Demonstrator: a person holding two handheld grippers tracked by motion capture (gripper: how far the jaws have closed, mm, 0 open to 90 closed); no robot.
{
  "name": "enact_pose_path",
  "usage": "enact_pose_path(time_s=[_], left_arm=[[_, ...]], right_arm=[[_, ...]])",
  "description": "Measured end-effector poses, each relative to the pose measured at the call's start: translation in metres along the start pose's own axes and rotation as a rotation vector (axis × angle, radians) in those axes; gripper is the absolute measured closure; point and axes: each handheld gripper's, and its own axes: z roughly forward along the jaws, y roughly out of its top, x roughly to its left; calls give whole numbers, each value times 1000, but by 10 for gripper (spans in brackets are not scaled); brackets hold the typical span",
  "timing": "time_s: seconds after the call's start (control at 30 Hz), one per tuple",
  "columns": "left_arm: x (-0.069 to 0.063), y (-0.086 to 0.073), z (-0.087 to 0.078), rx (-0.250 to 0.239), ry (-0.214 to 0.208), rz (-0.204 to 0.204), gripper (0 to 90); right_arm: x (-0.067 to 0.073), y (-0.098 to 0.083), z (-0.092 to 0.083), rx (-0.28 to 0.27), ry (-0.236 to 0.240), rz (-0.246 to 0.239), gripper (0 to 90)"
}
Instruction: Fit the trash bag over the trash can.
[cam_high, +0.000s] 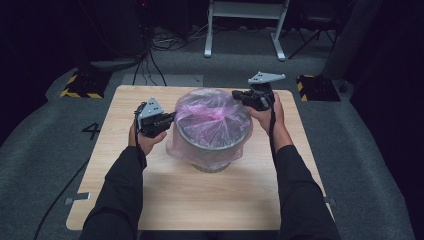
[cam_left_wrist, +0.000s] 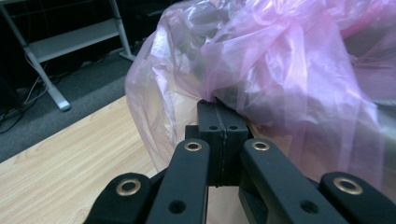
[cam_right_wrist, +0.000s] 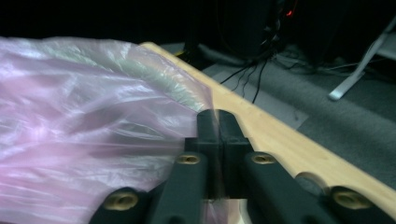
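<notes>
A round metal bucket (cam_high: 212, 142) is standing upright mid-table. A pink translucent bag (cam_high: 210, 112) is draping its rim, crumpled across the top.

A light wooden table (cam_high: 200, 200) carries a metal bucket (cam_high: 212, 145) lined with pink bag (cam_high: 210, 112).

High view sits above my side of the desk (cam_high: 200, 200), looking forward and down; whole desktop in frame, floor beyond. Left gripper view rides low behind my left gripper (cam_left_wrist: 222, 122), very close to the pink bag (cam_left_wrist: 289, 74), facing the far-left floor. Right gripper view sits just as close behind my right gripper (cam_right_wrist: 219, 125), facing the desk's far edge. All three share the bag.
</notes>
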Motion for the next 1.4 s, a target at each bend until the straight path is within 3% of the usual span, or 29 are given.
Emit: enact_pose_path(time_s=[0.17, 0.3, 0.43, 0.57, 0.67, 0.77, 0.9, 0.97, 1.0, 1.03, 1.07, 1.1, 1.13, 1.23, 1.27, 1.33, 1.37, 1.4], left_arm=[[0, -2, 5, 11, 1, -9, 900], [0, -5, 9, 11, 6, -27, 900], [0, -9, 11, 19, -3, -31, 900], [-1, -16, 11, 2, -16, -56, 900], [-2, -22, 13, 26, -12, -48, 900], [-3, -27, 15, 34, -17, -51, 900], [-5, -31, 17, 49, -13, -42, 900], [-6, -33, 15, 45, 2, -38, 900], [-5, -33, 11, 47, 38, -34, 900], [-3, -34, 5, 39, 105, -36, 900], [-2, -36, 0, 30, 136, -36, 898], [0, -37, -6, 26, 146, -48, 783], [2, -38, -11, 31, 147, -51, 726], [1, -41, -20, 62, 151, -38, 503], [-2, -44, -25, 79, 156, -25, 409], [-10, -51, -34, 134, 181, 4, 328], [-13, -54, -36, 149, 169, -4, 278], [-13, -54, -36, 149, 169, -4, 256]], right_arm=[[-4, 0, 0, 9, -37, 18, 900], [-13, -6, 4, 42, -58, 64, 900], [-19, -13, 7, 51, -47, 101, 900], [-24, -27, 12, 50, -7, 152, 900], [-25, -34, 15, 42, 9, 176, 900], [-26, -42, 17, 64, 10, 175, 900], [-27, -48, 16, 49, 29, 185, 900], [-26, -48, 15, 37, 33, 185, 900], [-25, -47, 12, 33, -14, 179, 822], [-26, -47, 9, 31, -18, 178, 728], [-27, -46, 5, 24, -27, 170, 666], [-27, -44, 1, 25, -54, 163, 587], [-28, -43, -3, 27, -65, 162, 563], [-28, -38, -12, 12, -53, 134, 517], [-25, -31, -22, -14, -51, 104, 441], [-19, -24, -29, -36, -46, 78, 373], [-16, -20, -31, -54, -15, 73, 358], [-16, -20, -31, -54, -15, 73, 358]])
